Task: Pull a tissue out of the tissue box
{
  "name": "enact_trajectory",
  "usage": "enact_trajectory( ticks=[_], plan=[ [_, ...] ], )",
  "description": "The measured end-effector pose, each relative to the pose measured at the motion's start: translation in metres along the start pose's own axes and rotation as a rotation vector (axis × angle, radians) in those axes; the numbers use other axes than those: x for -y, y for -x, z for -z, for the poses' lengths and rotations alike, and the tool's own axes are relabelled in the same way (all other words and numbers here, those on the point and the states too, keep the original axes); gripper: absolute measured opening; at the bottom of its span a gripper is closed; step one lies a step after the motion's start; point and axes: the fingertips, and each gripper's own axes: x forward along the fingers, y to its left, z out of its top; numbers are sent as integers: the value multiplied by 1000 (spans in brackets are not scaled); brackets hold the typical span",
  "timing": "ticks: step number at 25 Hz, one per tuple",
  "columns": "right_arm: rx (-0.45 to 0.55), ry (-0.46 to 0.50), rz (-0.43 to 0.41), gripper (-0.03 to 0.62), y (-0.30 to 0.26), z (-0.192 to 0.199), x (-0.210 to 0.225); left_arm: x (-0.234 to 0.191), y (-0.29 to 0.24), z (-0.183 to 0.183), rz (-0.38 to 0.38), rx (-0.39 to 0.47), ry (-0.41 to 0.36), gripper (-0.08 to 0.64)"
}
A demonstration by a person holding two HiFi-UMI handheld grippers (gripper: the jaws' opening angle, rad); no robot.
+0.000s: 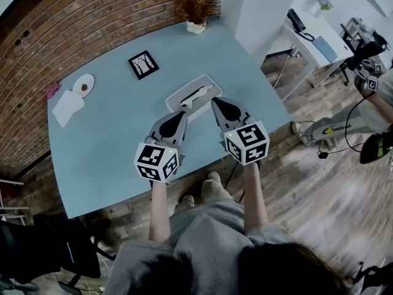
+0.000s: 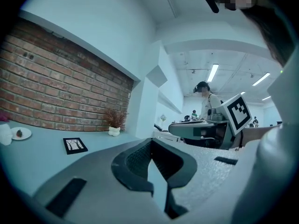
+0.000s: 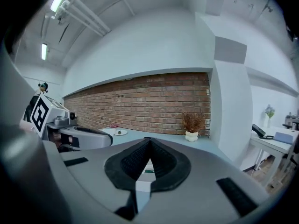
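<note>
A white tissue box [image 1: 193,94] lies in the middle of the light-blue table [image 1: 110,146], with a tissue [image 1: 198,93] poking out of its top slot. My left gripper [image 1: 181,113] is shut, its tip at the box's near left corner. My right gripper [image 1: 215,102] is also shut, its tip at the near right end of the box. In the left gripper view the jaws [image 2: 150,143] meet at the tip with nothing between them. The right gripper view shows its jaws [image 3: 149,141] closed too, with a strip of the white box [image 3: 143,185] showing below them.
A black framed picture [image 1: 143,64] and a potted dried plant [image 1: 196,11] stand farther back. A small plate [image 1: 83,85], a white paper [image 1: 67,107] and a pink item [image 1: 52,90] lie at the far left. A person [image 1: 362,112] stands on the wooden floor at right.
</note>
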Motion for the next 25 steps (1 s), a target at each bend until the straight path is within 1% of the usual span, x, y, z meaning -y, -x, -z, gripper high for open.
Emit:
enact_trajectory(
  ticks=[6, 11, 15, 21, 25],
  plan=[
    [-36, 47, -93, -2, -24, 3, 22, -14, -20, 6, -98, 7, 44, 3],
    [-112, 90, -223, -2, -40, 21, 24, -20, -29, 15, -180, -5, 73, 3],
    [-171, 129, -257, -2, -57, 36, 30, -23, -30, 21, -192, -28, 88, 3],
    [-292, 292, -371, 0, -78, 55, 20, -44, -26, 32, -210, -69, 114, 3],
    [-372, 366, -434, 2, -90, 70, 20, -50, -25, 35, -223, -67, 110, 3]
  ],
)
